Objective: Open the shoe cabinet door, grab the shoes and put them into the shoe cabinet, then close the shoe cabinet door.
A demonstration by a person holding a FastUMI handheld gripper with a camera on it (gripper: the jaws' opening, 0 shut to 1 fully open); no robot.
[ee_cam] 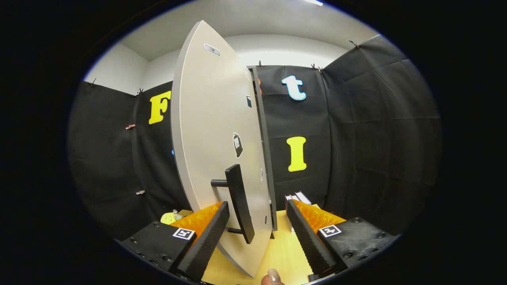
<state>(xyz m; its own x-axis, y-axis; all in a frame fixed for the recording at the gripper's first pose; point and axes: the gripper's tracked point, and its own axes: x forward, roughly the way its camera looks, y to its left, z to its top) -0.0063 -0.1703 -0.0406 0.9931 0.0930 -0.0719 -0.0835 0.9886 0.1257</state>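
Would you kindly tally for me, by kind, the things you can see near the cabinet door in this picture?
Cabinet door: 1
Door handle: 1, between the open tool's fingers
Stickers on the door: 2, one dark-edged, one small black
Yellow thing low beyond the left finger: 1, too small to identify
Fingertip of the person: 1
Total: 6

The shoe cabinet door [214,130] is pale grey-beige with a black bar handle [239,202] and a small black-and-white sticker [237,145] above it. The gripper [257,233], its jaws spread wide to either side of the handle, has black ribbed fingers [208,241] backed with orange, and each black base carries a white square tag with a black mark [184,233]. The floor [283,253] is light yellow wood, and a pale yellow-green object [168,218] lies by the door's lower edge.
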